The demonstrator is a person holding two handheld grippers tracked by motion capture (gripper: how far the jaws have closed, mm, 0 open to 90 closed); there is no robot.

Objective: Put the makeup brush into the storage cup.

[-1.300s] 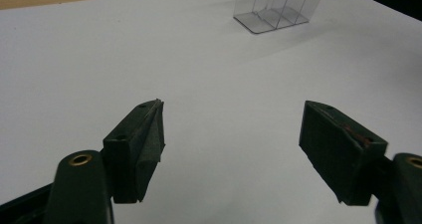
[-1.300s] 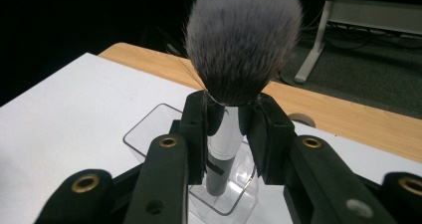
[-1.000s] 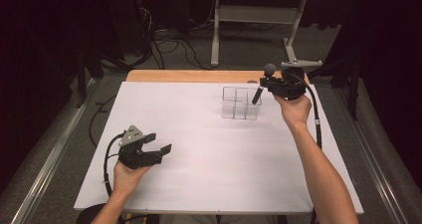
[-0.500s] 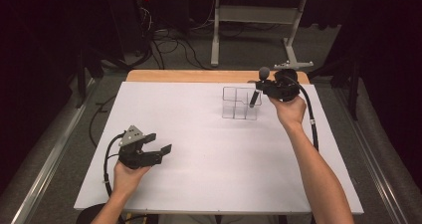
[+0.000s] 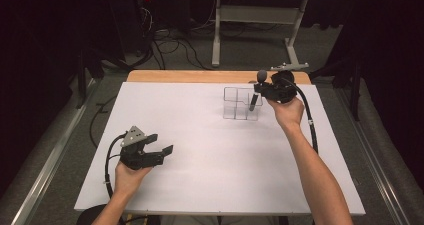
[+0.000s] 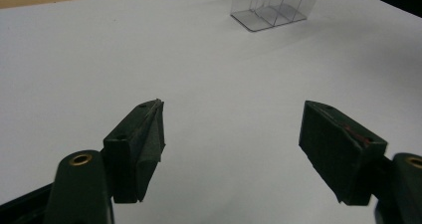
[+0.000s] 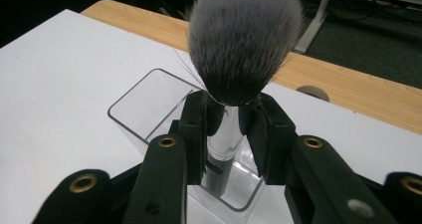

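Paper, white and wide [image 5: 200, 150], covered most of the wooden table [image 5: 190, 76]. At its far right stood a clear plastic box with small compartments [image 5: 239, 104]; its thin walls were hard to make out. The left gripper [image 5: 167, 150] rested low near the front left, jaws wide apart with nothing between them. The right gripper [image 5: 256, 88] was clamped on the silver stem of a fluffy grey makeup brush [image 7: 244, 40], whose dark lower end dipped into the box, partly hidden by the jaws.
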